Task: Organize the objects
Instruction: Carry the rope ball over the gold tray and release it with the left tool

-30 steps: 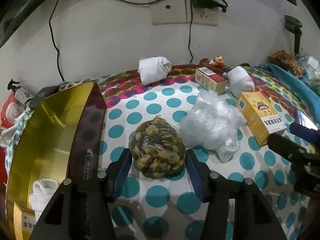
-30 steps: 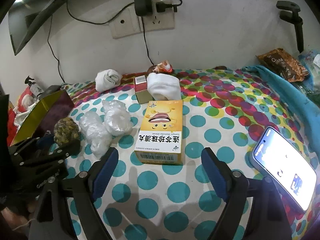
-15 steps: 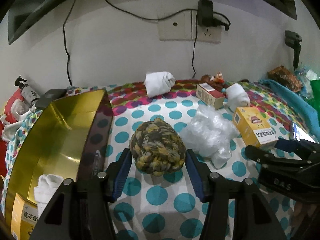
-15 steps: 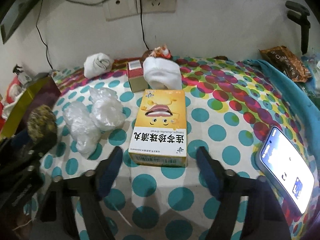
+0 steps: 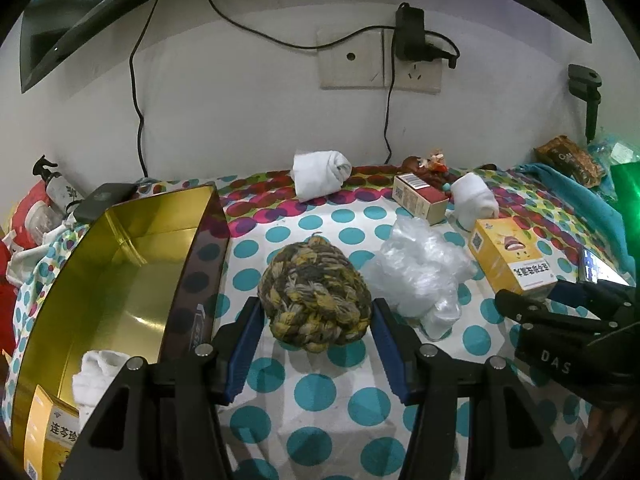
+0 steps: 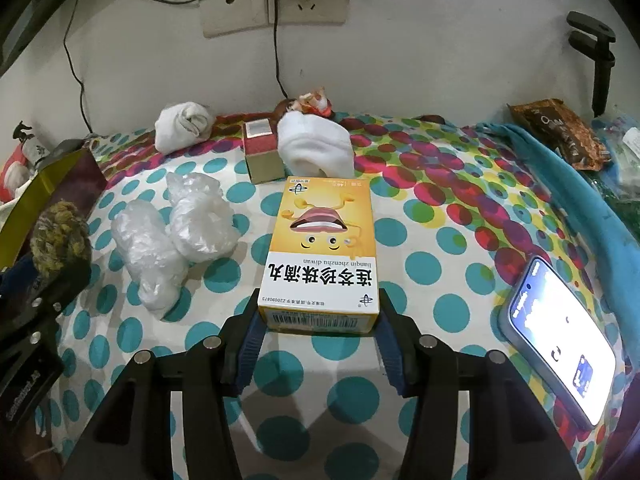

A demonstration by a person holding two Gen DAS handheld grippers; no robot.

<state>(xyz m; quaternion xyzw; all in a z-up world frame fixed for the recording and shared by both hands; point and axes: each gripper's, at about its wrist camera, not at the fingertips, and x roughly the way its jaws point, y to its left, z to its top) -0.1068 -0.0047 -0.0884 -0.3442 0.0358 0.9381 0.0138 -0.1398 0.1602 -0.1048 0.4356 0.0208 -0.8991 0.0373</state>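
Home, likely a bedroom corner. Polka-dot cloth [image 6: 440, 248] over a soft surface against a plain white wall. Wall sockets [image 5: 380, 65] with charger [image 5: 409, 36] and trailing cords. Household clutter: rolled socks [image 5: 320, 174], medicine boxes [image 6: 320, 248], phone [image 6: 560, 336], snack packet [image 6: 560, 132], gold tin [image 5: 120, 264].

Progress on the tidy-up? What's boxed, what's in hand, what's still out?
Done: a white sock and a yellow packet in the gold tin. In hand: left claw on the yarn ball, right claw on the yellow box. Left: plastic bags, two socks, small red box.
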